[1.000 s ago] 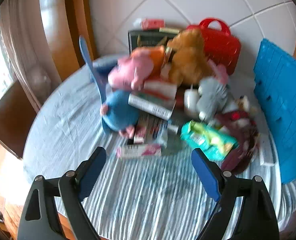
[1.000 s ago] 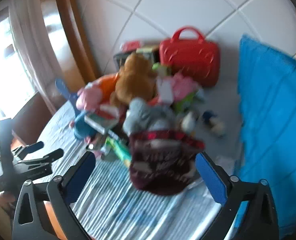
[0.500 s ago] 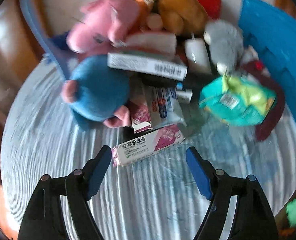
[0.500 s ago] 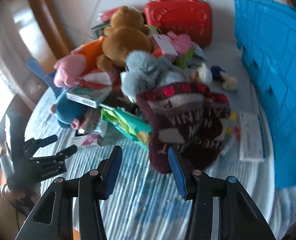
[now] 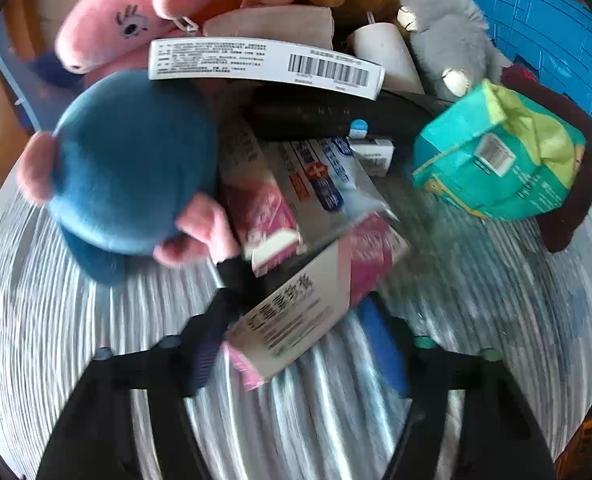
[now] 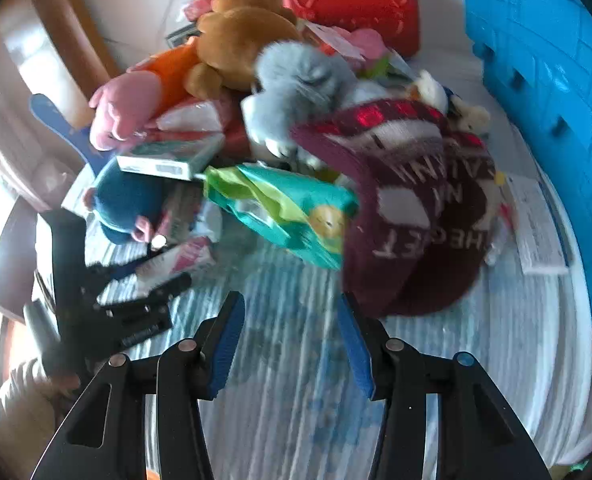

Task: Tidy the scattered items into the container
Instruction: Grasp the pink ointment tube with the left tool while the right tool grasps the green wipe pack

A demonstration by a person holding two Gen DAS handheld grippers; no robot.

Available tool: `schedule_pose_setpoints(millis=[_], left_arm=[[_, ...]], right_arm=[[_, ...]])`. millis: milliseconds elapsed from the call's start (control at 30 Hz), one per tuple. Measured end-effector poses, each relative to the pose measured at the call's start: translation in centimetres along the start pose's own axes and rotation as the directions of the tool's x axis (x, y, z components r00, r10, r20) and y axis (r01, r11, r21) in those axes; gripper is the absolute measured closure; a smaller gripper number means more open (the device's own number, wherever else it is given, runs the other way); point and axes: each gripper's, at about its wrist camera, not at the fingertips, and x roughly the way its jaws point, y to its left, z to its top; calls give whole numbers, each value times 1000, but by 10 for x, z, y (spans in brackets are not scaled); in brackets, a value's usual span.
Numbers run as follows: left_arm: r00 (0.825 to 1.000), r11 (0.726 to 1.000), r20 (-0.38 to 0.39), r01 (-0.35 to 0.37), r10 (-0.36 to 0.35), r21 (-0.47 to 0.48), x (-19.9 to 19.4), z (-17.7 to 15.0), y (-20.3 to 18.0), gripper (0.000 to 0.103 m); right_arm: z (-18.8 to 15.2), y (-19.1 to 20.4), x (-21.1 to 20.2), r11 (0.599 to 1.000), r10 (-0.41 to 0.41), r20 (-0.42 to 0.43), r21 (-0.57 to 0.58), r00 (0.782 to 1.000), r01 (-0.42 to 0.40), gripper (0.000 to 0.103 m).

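Pick-up step: left gripper [image 5: 296, 320] closing around the pink-and-white carton [image 5: 315, 304] at the pile's near edge on the table [image 5: 56, 340]; right gripper [image 6: 292, 344] part-open, empty; next, lift toward blue container [image 6: 543, 80].

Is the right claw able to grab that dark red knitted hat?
Probably yes. The right claw is open and empty, and the dark red knitted hat lies just ahead, its lower edge uncovered on the striped tablecloth.
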Motion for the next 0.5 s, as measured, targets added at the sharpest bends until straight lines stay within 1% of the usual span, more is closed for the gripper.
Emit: schedule_pose_setpoints(millis=[33,133,233,267,333,367,433,467,500], left_arm=[[1000,1000,-6,-3,3,-24,-4,-3,-1,50],[1000,995,-8,-19,19,-96,-14,-11,-3,53],[1000,989,-10,-15,14,-147,-22,-14,-5,56],[1000,987,-7,-10,9,-163,-26,-16,-6,57],[1000,983,-8,-8,6,-181,-34,-20,-10,62],[1000,982,-13,-21,19,-186,-38,-24,-12,62],[999,979,-19,-43,40,-200,-46,-31,-12,66],[999,976,-25,-52,48,-212,-50,-34,-11,66],[998,973,-31,-57,52,-222,-53,-36,-10,67]], right_arm=[[4,5,-6,1000,7,33,-24,999,-6,55],[22,13,-19,996,21,108,-93,994,-11,55],[46,13,-8,990,15,127,-141,992,3,55],[51,11,-1,990,3,121,-143,993,14,55],[53,5,17,991,12,68,-134,998,-2,55],[49,5,20,992,31,49,-125,998,-24,55],[37,11,18,987,66,32,-149,997,-60,55],[30,12,18,985,82,10,-152,997,-80,55],[21,13,18,983,114,-19,-142,993,-116,55]])
